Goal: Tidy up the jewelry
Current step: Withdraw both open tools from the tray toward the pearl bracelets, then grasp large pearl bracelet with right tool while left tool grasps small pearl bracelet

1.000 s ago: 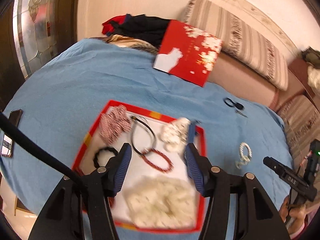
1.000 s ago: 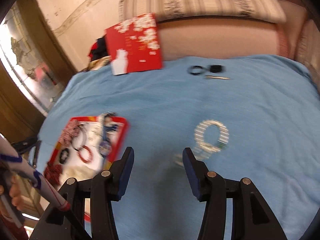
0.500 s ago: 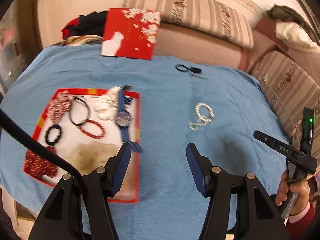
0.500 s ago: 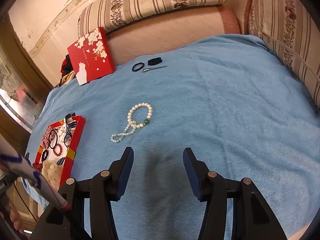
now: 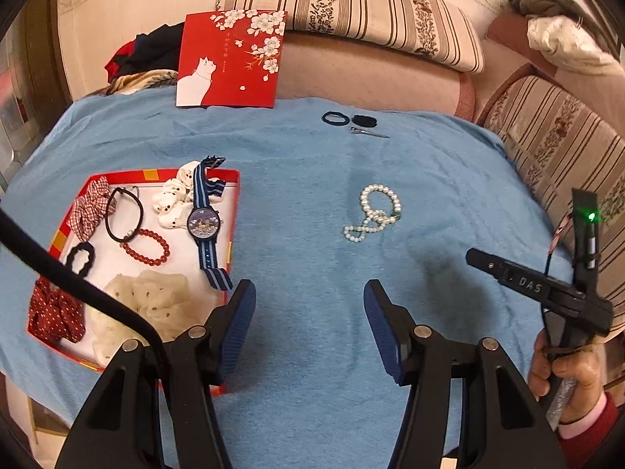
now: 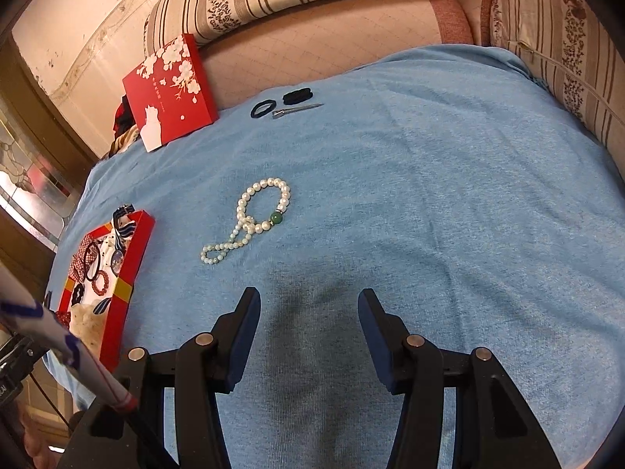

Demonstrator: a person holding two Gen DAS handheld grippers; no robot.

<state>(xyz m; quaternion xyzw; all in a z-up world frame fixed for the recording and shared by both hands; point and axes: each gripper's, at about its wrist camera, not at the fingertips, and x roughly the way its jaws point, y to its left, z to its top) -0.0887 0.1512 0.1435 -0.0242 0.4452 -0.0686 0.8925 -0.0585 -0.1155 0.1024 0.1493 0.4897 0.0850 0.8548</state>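
Right wrist view put the pearl bracelet ahead and left of my right gripper, its strand trailing toward the red tray; I judged that gripper nearer. Both it and the left gripper hung spread, empty.

Left tool and right tool gape, empty.

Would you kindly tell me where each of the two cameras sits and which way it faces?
Left wrist: on the left gripper, looking across the blue cloth to the sofa; red tray at left; the person's right hand shows with the other gripper.
Right wrist: on the right gripper, looking over the same cloth; tray at far left.
Shared: pearl bracelet, tray, red box lid, hair ties.
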